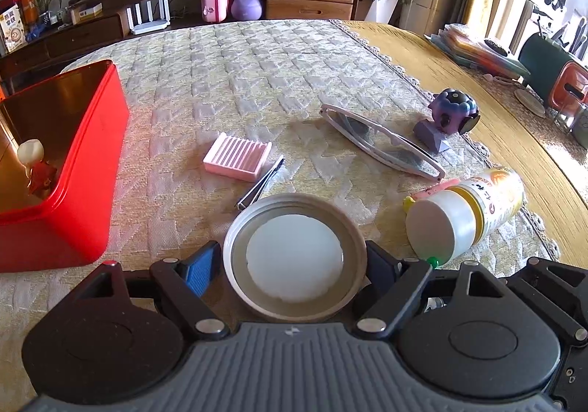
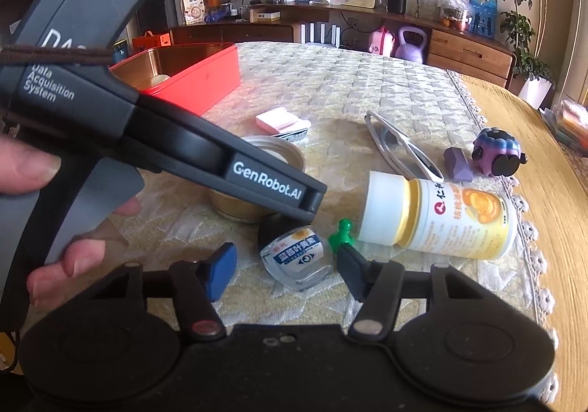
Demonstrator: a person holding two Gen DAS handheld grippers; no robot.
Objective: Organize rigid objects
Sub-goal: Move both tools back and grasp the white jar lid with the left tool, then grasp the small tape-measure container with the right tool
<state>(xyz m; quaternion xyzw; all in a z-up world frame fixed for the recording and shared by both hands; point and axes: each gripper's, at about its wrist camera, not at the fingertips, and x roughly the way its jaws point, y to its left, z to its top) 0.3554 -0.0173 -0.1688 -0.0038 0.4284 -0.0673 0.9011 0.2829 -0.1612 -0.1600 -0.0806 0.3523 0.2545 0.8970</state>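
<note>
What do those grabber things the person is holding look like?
Each gripper is black with a ribbed grey body, round black discs, silver rivets, and two fingers with blue pads. The left gripper shows from the side in the right view: a grey curved handle with white words "Data Acquisition System" and "GenRobot.AI", plus a brown cord. No sleeves show.
</note>
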